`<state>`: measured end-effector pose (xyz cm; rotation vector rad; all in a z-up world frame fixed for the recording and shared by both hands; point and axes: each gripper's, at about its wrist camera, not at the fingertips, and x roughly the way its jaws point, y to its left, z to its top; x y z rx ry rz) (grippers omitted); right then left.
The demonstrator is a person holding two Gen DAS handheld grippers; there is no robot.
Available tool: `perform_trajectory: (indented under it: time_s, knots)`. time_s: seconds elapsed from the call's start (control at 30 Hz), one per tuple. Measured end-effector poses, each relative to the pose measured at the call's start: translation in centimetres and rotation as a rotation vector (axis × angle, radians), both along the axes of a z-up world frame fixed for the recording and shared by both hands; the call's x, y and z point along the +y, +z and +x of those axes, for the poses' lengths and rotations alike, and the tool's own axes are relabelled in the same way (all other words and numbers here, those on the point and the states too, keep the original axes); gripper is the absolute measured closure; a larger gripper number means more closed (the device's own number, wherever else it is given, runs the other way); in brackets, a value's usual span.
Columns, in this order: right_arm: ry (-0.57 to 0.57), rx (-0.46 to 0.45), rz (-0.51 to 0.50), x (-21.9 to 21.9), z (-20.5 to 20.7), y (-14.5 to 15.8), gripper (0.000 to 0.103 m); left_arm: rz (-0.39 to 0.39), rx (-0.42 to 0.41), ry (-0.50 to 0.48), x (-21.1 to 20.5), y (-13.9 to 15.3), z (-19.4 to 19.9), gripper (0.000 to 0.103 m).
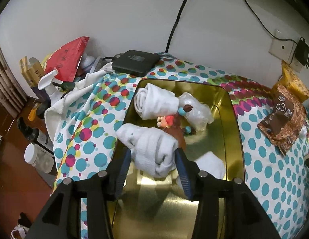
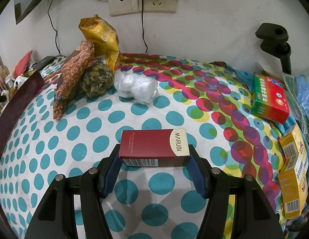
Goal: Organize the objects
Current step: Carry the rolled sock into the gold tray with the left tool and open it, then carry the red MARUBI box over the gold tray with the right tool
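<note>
two tongs pinching: left tongs (image 1: pixel 153 155) on soft rolled white sock (image 1: pixel 152 149), right tongs (image 2: pixel 154 157) on rigid maroon carton (image 2: pixel 154 146)

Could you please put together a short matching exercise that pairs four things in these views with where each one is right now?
Things:
1. rolled white cloth
2. MARUBI box
3. green medicine box
4. black device

Places:
A. at the table's back edge by the wall
B. between the right gripper's fingers
C. between the left gripper's fingers, over the gold tin
D. lying at the right side of the dotted tablecloth

Pairs: 1-C, 2-B, 3-D, 4-A
</note>
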<state>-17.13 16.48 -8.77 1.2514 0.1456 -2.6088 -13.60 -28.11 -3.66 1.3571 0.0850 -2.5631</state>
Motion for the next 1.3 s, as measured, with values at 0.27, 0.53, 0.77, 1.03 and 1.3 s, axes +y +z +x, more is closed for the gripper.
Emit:
perform_trajectory:
  time_s: [0.27, 0.53, 0.77, 1.03, 1.3]
  knots:
    - [-0.004, 0.0, 0.0, 0.0, -0.1, 0.0, 0.043, 0.043, 0.017, -0.02, 0.7, 0.4, 1.2, 0.045]
    - [-0.011, 0.032, -0.002, 0.1, 0.3, 0.5, 0.043, 0.004, 0.079, -0.015, 2.4, 1.9, 5.2, 0.044]
    - [0.015, 0.084, 0.012, -0.7, 1.1, 1.3, 0.043, 0.016, 0.118, -0.005, 3.1, 3.2, 10.4, 0.044]
    - [0.099, 0.131, -0.034, -4.2, 3.2, 4.6, 0.044, 0.034, 0.197, 0.027, 4.1, 4.0, 16.0, 0.044]
    - [0.312, 0.145, -0.112, -13.9, 4.6, 9.0, 0.043, 0.052, 0.24, -0.031, 5.7, 4.5, 17.3, 0.044]
